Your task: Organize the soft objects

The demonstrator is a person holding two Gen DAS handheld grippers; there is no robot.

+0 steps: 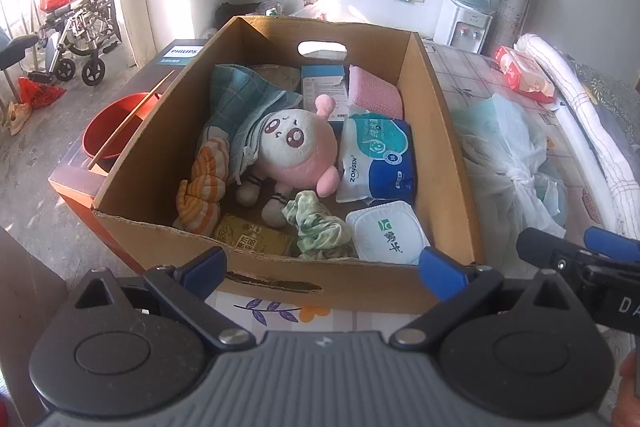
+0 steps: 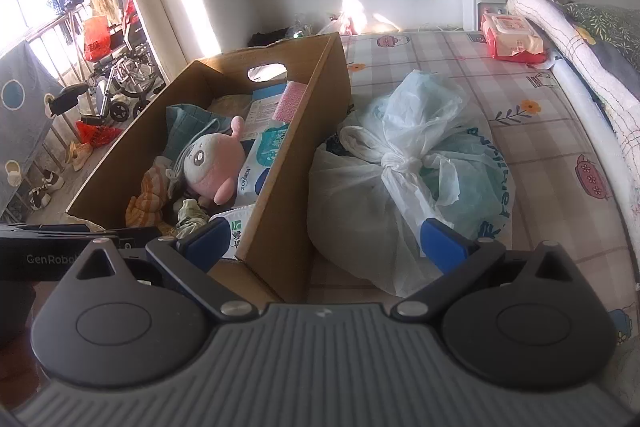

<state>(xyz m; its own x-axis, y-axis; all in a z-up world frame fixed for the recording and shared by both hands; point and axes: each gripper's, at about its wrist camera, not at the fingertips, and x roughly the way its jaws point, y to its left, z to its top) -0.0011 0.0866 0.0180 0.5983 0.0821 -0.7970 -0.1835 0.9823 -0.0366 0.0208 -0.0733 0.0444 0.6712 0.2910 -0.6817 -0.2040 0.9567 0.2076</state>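
Left wrist view: we're hovering our left gripper [image 1: 323, 267] wide open and empty at the cardboard box [image 1: 276, 283] near wall; the pink plush [image 1: 296, 147] is lying straight ahead inside. Right gripper [image 2: 323, 241], also gaping and empty, is facing the tied plastic bag [image 2: 404, 183] instead.

left wrist: close behind near wall of cardboard box [image 1: 280, 263], looks down-forward straight into it | right wrist: close, off the box's [image 2: 280, 219] right near corner, faces forward over bed, tied plastic bag [image 2: 404, 187] right of box | shared: box interior, pink plush [image 1: 298, 151] [image 2: 216, 163], bag [image 1: 516, 163], far wall
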